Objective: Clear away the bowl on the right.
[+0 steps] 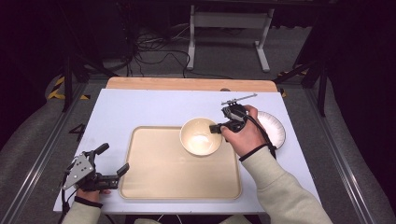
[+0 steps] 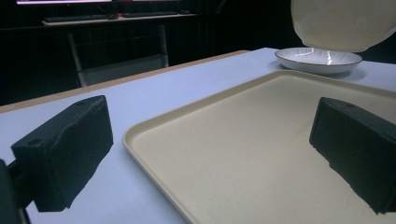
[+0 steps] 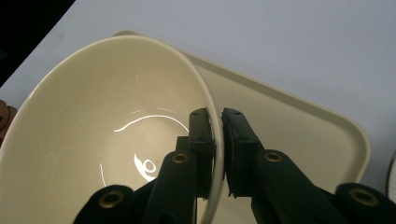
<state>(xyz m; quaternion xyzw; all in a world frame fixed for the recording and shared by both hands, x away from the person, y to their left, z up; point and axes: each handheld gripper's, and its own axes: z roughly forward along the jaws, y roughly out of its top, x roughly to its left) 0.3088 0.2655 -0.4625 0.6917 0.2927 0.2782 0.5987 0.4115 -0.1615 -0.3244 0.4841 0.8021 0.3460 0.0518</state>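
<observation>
High view: the right claw (image 1: 215, 127) is clamped on the rim of a cream bowl (image 1: 200, 135), at the bowl's 3 o'clock edge. The right hand (image 1: 243, 133) wraps the claw body from behind, forearm in a pale sleeve running down toward 5 o'clock, wrist bent so the jaws point toward 9 o'clock. The bowl sits over the tray (image 1: 154, 177) near its 1 o'clock corner; the left gripper view shows the bowl (image 2: 341, 23) lifted clear above the tray (image 2: 233, 154). In the right gripper view the 2 jaws pinch the bowl wall (image 3: 93, 140), 1 pad inside and 1 outside, nearly closed with only the thin rim between them. A white plate (image 1: 275, 128) lies on the worktop (image 1: 140, 107) at 3 o'clock of the hand, partly hidden by it.

The left claw (image 1: 112, 161) rests at the worktop's 8 o'clock corner, just beside the tray's left edge, jaws spread wide with nothing between them, pointing toward 2 o'clock. The left hand (image 1: 91, 189) grips it from below.
</observation>
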